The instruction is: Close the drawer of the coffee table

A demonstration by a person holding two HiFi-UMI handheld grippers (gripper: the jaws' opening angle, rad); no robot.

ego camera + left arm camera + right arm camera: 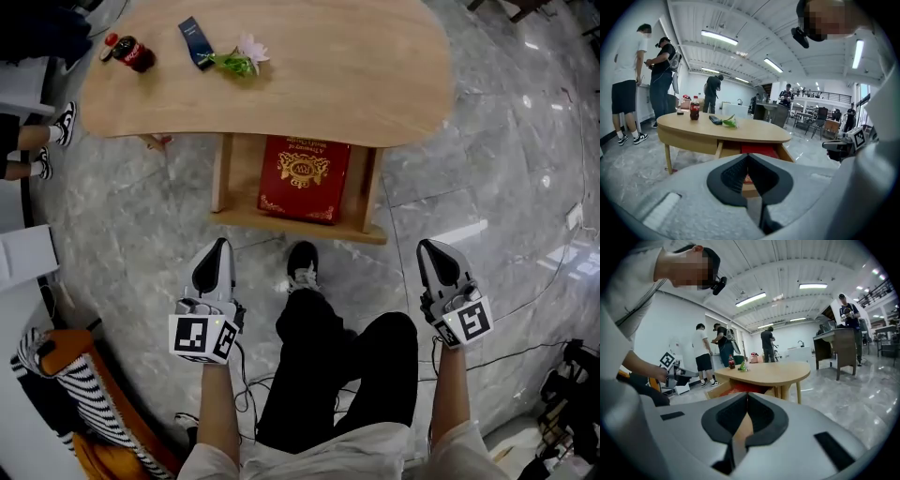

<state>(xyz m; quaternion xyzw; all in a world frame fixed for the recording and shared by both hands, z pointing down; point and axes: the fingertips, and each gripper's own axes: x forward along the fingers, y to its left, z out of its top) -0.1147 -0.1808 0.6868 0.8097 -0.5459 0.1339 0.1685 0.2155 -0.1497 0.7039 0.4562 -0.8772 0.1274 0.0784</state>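
The left claw and right claw are hovering clenched, empty, six o'clock of the rigid drawer, probably needing a front-edge push.

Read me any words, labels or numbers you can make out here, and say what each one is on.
No text here reads clearly.
Red box with gold emblem in the open wooden drawer: gold lettering above the emblem, too small to read.
Dark cola bottle with red label: label blurred.
Dark blue flat packet: white print, too small.
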